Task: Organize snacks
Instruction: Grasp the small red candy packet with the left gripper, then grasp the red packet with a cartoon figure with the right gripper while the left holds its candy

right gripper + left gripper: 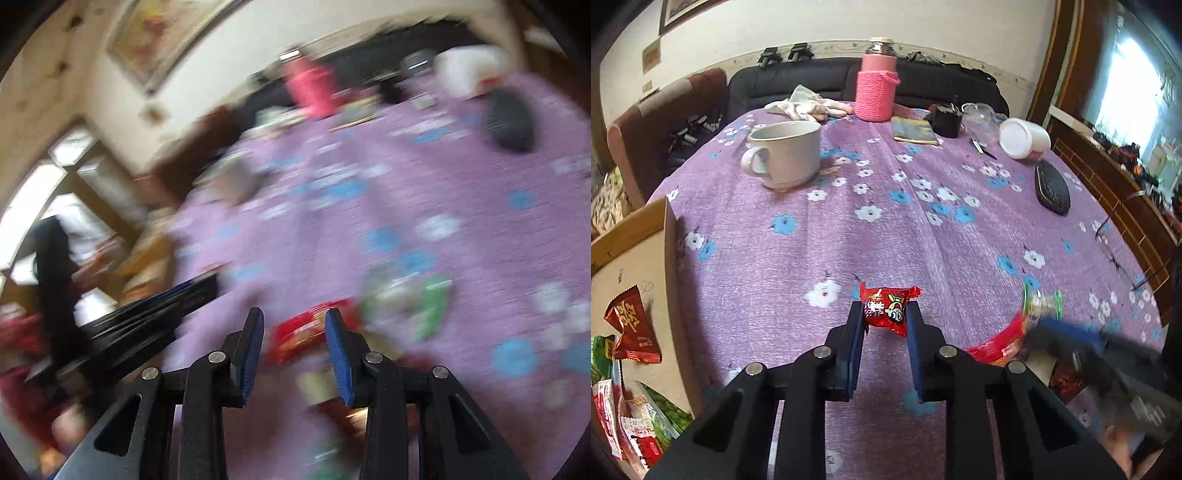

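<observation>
My left gripper [885,314] is shut on a small red snack packet [888,308] and holds it just above the purple flowered tablecloth [798,258]. A cardboard box [635,258] at the left holds several red and green snack packets [629,325]. More snacks lie at the right: a red packet [997,341] and a green-and-clear one [1042,302]. The right wrist view is heavily blurred. My right gripper [294,321] is open over a red packet [308,330], with a green packet [430,306] to its right. The right gripper also shows blurred in the left wrist view [1071,332].
A white mug [783,153], a pink knitted bottle [876,83], white cloths [809,103], a booklet [914,129], a white tub [1023,138] and a black oval case [1052,188] stand at the far side. A dark sofa [812,79] lies behind.
</observation>
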